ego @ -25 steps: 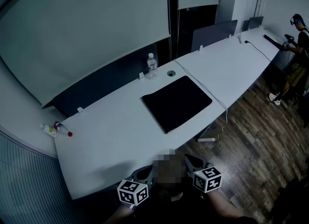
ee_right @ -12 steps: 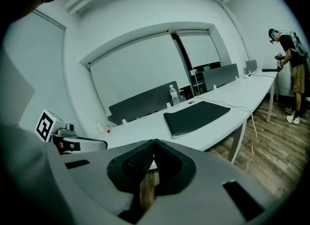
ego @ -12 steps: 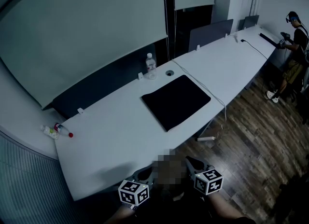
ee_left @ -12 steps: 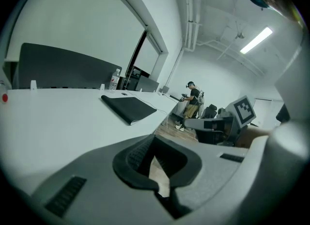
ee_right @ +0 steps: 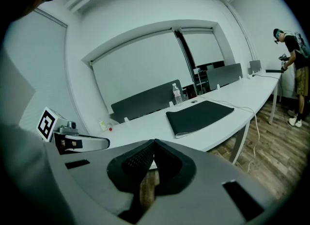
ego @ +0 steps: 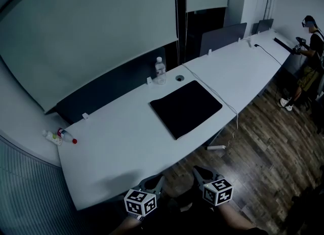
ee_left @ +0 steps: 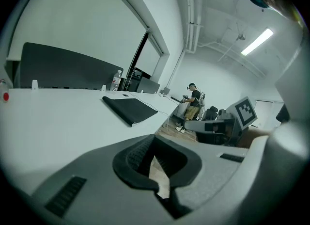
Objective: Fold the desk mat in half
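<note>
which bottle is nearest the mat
The clear water bottle just behind the desk mat; the small red-capped bottles sit at the left end of the desk.

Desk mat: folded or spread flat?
Spread flat. The desk mat lies as one full rectangle on the table, no half doubled over.

Small table-end items (ego: 59,136) cannot be identified.

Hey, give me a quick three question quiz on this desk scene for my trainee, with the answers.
1. True or false: the mat is being gripped.
2. The bottle stands: A on the mat; B on the table, off the mat; C on the floor.
3. Fill in: the left gripper and right gripper both have jaws ____.
Key: 1 false; 2 B; 3 shut.
</note>
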`<state>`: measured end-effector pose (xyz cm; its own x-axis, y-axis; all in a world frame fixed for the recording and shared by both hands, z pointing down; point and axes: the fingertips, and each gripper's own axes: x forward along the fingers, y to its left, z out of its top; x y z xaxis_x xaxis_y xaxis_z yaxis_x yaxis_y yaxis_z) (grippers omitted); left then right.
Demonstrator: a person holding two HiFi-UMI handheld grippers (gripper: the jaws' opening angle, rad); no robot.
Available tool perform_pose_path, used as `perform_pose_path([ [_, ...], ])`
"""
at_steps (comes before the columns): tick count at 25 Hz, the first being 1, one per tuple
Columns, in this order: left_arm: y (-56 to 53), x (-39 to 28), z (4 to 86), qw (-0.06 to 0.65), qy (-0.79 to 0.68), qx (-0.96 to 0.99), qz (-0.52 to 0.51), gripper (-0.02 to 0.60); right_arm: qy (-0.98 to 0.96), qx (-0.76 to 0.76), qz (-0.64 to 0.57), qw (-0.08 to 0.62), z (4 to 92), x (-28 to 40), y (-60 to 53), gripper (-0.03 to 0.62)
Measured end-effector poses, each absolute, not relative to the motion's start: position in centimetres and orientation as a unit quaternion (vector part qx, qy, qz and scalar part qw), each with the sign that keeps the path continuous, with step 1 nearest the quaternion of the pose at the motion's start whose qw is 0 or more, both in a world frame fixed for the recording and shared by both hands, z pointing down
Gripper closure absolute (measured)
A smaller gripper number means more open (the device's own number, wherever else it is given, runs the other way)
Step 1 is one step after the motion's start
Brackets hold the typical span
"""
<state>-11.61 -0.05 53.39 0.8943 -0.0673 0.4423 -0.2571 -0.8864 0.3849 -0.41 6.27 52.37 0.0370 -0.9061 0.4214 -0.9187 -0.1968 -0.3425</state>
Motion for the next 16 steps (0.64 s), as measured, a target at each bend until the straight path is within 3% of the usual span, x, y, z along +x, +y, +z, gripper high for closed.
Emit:
perform_pose_path([
  [16,-0.21,-11.16,53.50,0.222,-0.083,0.947,0.215,0.575,-0.631,0.718,0.292,0.014,53.02,-0.17,6.37,0.571],
])
